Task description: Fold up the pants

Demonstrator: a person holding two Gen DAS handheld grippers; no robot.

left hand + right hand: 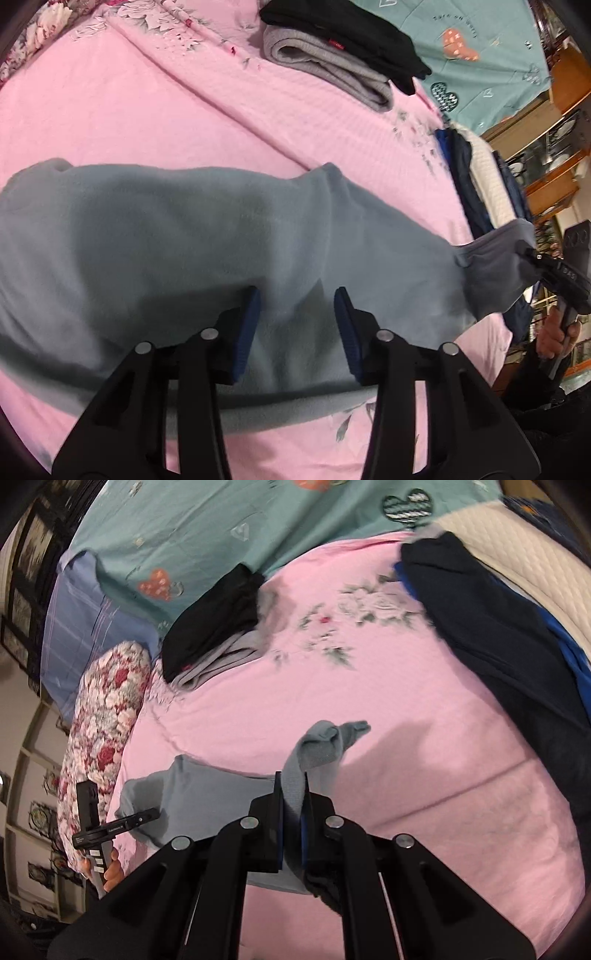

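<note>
Grey-blue fleece pants [177, 243] lie spread across the pink bedsheet [110, 110]. My left gripper [297, 299] hovers over their middle, open, its blue pads [249, 325] apart with no cloth pinched between them. In the same view my right gripper [532, 258] is at the far right, holding one end of the pants lifted off the bed. The right wrist view shows that gripper [292, 790] shut on a strip of the pants [317, 749]. The cloth bunches beyond the tips, and the rest trails down to the left.
A folded stack of black and grey garments [332, 62] sits at the far side of the bed. Dark navy and blue clothes [498, 646] lie along the right edge beside a white quilted blanket [517, 561]. A teal quilt [221, 535] and a floral pillow [107, 720] border the sheet.
</note>
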